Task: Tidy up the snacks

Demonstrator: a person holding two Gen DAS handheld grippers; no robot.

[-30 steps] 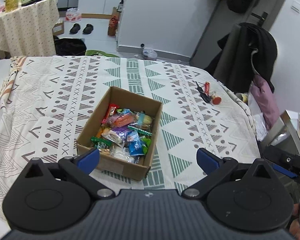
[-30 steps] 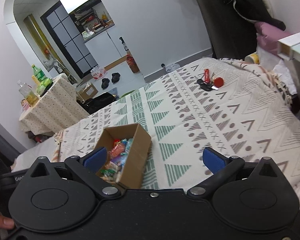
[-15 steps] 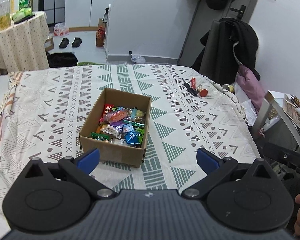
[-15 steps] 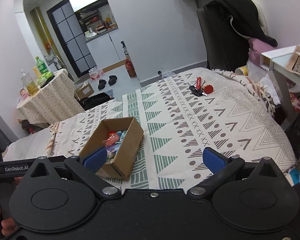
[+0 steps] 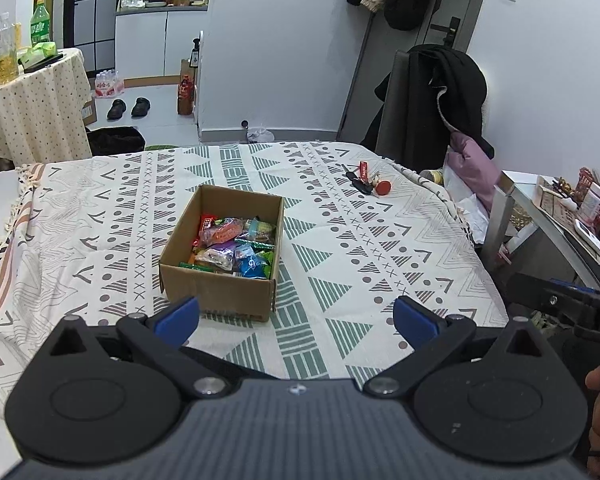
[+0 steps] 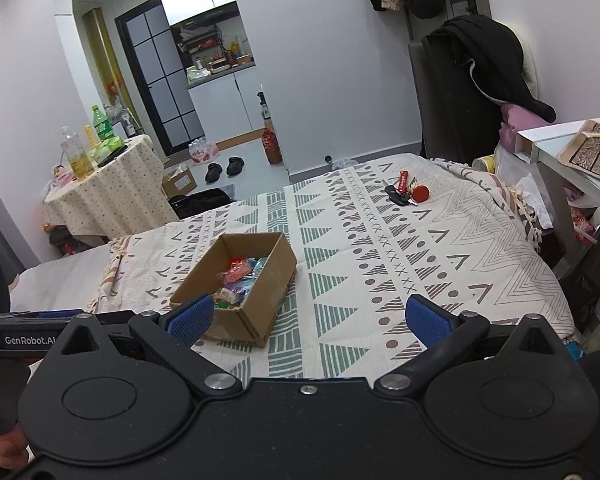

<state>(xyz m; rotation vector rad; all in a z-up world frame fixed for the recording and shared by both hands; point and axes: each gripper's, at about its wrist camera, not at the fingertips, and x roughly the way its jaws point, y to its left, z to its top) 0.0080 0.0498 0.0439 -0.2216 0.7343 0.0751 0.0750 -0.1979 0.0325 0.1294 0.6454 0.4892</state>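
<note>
Both grippers hang back from the bed with nothing in them — the left gripper and the right gripper each show their blue pads spread wide, with only patterned bedspread visible between the pads. The landmark is the open cardboard box, which sits on the bedspread and holds a heap of wrapped snacks in mixed colours; no snack can be seen lying on the cloth outside the box. Well beyond the box, toward the far right corner of the bed, lies a bunch of keys with a red tag, which has no part in the job. By the look of it the sorting is either finished or not yet begun — the frames alone cannot settle which. If anything is left to do, the next move calls for bringing one gripper forward and down over the box's open top, then closing gently on a single wrapper, since the packets overlap and are soft.
</note>
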